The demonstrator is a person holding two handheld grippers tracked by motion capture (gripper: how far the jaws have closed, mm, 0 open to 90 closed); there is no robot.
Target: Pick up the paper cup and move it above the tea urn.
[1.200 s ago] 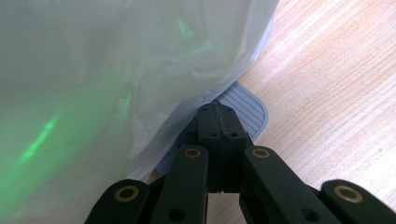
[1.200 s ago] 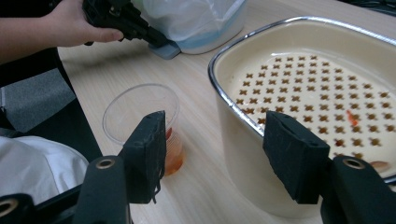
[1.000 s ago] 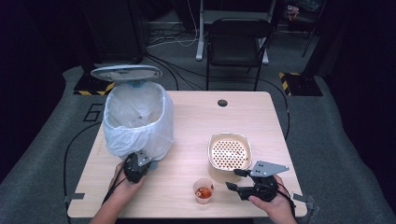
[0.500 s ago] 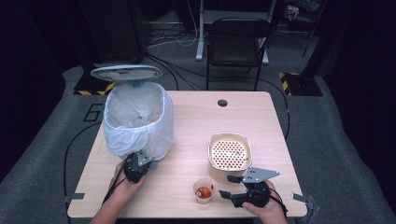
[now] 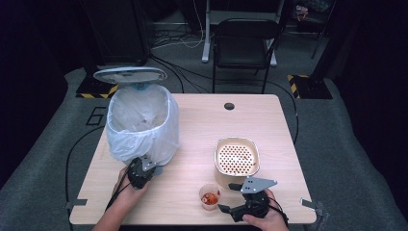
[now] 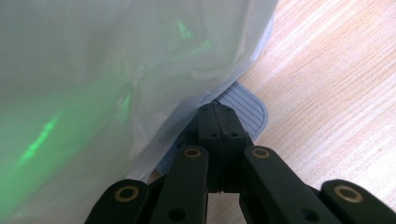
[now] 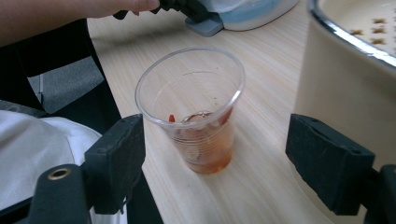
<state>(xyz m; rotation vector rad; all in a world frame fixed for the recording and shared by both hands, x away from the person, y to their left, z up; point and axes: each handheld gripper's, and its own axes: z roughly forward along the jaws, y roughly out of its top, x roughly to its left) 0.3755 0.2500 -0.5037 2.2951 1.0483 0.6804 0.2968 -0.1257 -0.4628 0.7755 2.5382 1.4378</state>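
A clear plastic cup (image 7: pixel 196 116) with reddish food scraps at its bottom stands near the table's front edge (image 5: pixel 210 196). My right gripper (image 7: pixel 222 158) is open, its pads either side of the cup without touching it; in the high view this right gripper (image 5: pixel 229 197) sits just right of the cup. My left gripper (image 6: pixel 217 112) is shut, its tips resting on the grey ribbed pedal (image 6: pixel 245 105) at the foot of the bin. The bin (image 5: pixel 139 125) has a white bag liner and its lid (image 5: pixel 130 74) stands raised. The left gripper (image 5: pixel 150 168) sits against the bin's base.
A cream bowl with a perforated strainer insert (image 5: pixel 236 159) stands right behind the right gripper; its wall (image 7: pixel 345 84) is close to the right jaw. The wooden table (image 5: pixel 202 125) has a cable hole (image 5: pixel 229 106) at the back. A black chair (image 5: pixel 245 38) stands beyond it.
The right gripper has moved left and forward, so the cup now stands between its open jaws. The left gripper has stayed on the pedal with the lid up.
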